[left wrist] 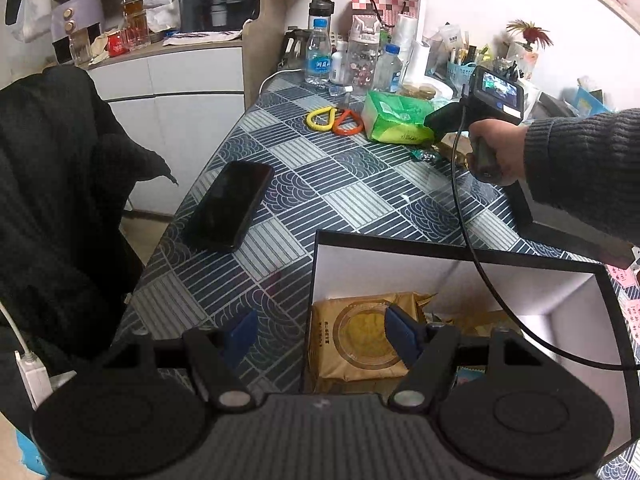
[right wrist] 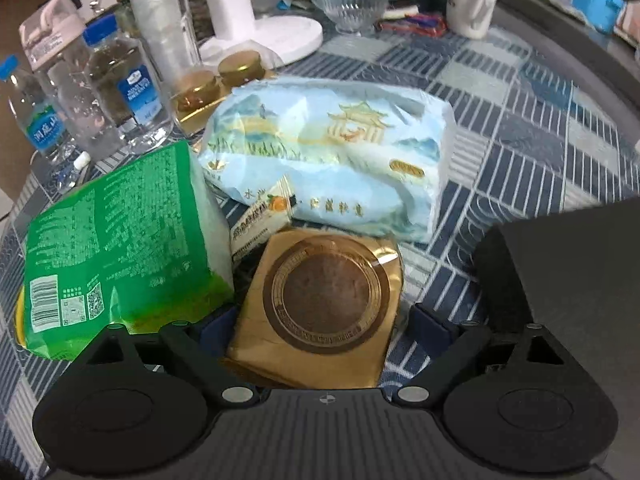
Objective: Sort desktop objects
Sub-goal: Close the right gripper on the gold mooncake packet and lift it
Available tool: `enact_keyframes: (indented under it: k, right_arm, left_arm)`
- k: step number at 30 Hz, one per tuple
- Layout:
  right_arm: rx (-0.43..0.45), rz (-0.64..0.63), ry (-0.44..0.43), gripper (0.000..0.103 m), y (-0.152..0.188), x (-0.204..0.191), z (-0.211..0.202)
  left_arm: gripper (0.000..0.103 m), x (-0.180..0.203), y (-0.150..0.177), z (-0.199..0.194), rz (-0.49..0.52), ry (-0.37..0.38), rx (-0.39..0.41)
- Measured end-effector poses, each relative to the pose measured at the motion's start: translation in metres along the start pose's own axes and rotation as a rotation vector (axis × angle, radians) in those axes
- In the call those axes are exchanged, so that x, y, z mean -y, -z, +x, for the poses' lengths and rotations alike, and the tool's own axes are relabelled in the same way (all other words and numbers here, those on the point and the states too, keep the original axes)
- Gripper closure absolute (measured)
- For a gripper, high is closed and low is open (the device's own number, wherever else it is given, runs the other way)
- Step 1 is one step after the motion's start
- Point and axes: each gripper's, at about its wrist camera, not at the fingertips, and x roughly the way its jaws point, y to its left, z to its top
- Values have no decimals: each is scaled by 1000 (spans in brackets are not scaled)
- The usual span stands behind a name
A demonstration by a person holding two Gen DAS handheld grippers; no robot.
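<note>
Right gripper [right wrist: 322, 320] jaws spread wide — the gold packet [right wrist: 320, 308] lies dead ahead between its fingers, touching the green pack [right wrist: 120, 248].

My table [left wrist: 344, 184] wears a blue patterned cloth. On it lie a black phone [left wrist: 228, 204], yellow and orange loop handles [left wrist: 334, 119], a green packet [left wrist: 394, 118], water bottles [left wrist: 318, 56] and an open white-lined box [left wrist: 400, 248].

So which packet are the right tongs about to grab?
Start at the patterned table and find the big light-blue tissue pack. Just in front lies a gold packet, between the open right tongs. Only it has a round brown window; the neighbouring pack is green.
</note>
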Motion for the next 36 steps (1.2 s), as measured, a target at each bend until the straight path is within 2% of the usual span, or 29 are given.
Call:
enact_keyframes:
  k: [1,4,17,26,36]
  right_arm:
    - [8,-7,3,25,0,-2,1]
    - [28,-21,9,30,0,-2,-11]
    - [115,-83,34,30,-1,-2,-59]
    - [168,-106,8,30,24,7,-123]
    - [212,-106,-16,30,53,19,-197]
  left_arm:
    - [20,0,0,1,-2,0,-3]
    - [20,0,0,2,-8,0,-6]
    - [20,5,-1,-23,13,17,38]
    - [20,9,3,-63,33,35,109]
    - [20,16,20,-111,50,86,151]
